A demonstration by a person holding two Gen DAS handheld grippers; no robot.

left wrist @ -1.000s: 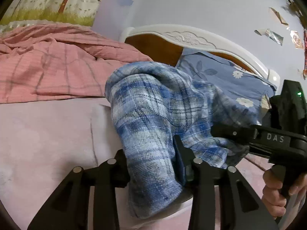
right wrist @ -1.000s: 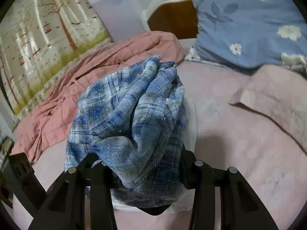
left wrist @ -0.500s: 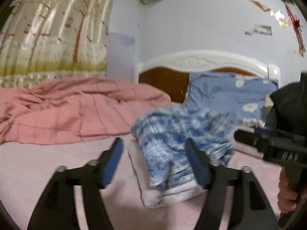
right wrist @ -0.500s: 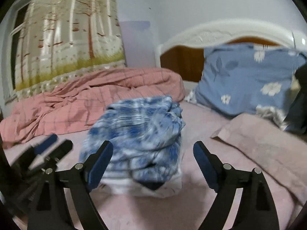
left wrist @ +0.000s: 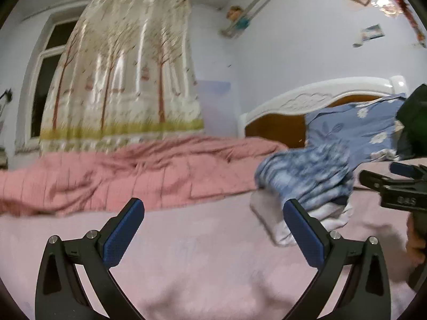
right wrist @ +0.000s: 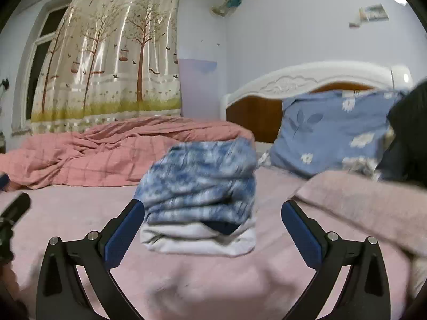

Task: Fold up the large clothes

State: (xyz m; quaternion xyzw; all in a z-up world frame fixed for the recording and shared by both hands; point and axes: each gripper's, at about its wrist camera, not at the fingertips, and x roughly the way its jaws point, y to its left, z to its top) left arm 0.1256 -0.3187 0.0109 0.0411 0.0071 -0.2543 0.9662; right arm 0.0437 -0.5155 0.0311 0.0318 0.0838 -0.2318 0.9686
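Left wrist view: the left gripper is spread wide with nothing between its blue pads, hanging over the pink bed. The plaid shirt is ahead and off to the right of it, folded into a bundle on top of a white garment, both sitting on the bed. It's pretty blurry here. The right finger's tip overlaps the white layer in the picture, but I can't tell whether it touches. Further right, the other gripper pokes in from the edge with a hand under it. A pink quilt is bunched up ahead and to the left, and a blue pillow leans on the headboard behind the stack.

Right wrist view: the right gripper is also wide apart and holding nothing. The shirt is straight ahead, right in the gap between the fingers, stacked on the white garment. The left finger's tip sits just beside the stack's left edge. The pillow is ahead and to the right, and the quilt ahead and to the left, under the tree-print curtain. A pinkish blanket lies near the right finger.
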